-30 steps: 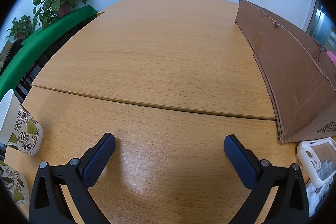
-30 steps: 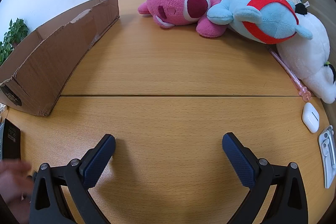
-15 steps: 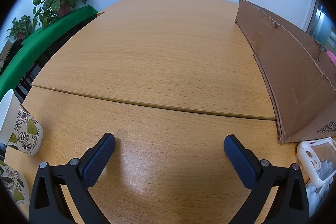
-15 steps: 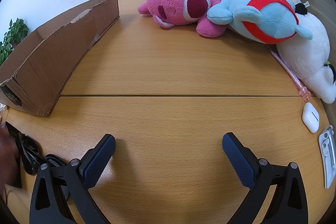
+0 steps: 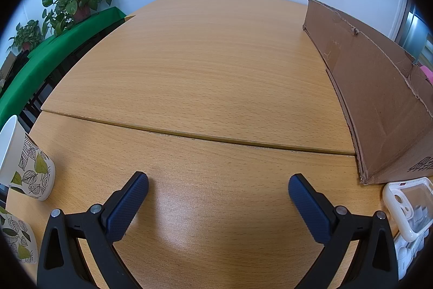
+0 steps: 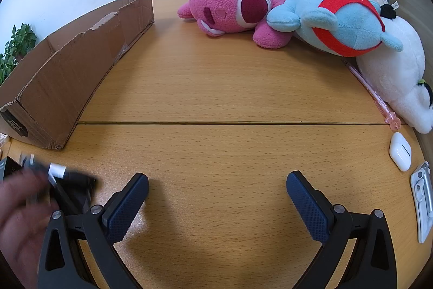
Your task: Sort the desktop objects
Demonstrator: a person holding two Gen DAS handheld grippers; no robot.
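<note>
Each claw point(image 5: 218, 187) point(image 6: 216, 187) has black angular arms, silver screws and dark-blue textured pads point(image 5: 127, 205).

white earbud case point(image 6: 400, 155) flat on desk (right edge), pink pen point(image 6: 370, 88) beside

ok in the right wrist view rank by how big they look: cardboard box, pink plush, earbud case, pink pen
1. cardboard box
2. pink plush
3. pink pen, long but thin
4. earbud case; close to the pen, so that order is unsure
</note>
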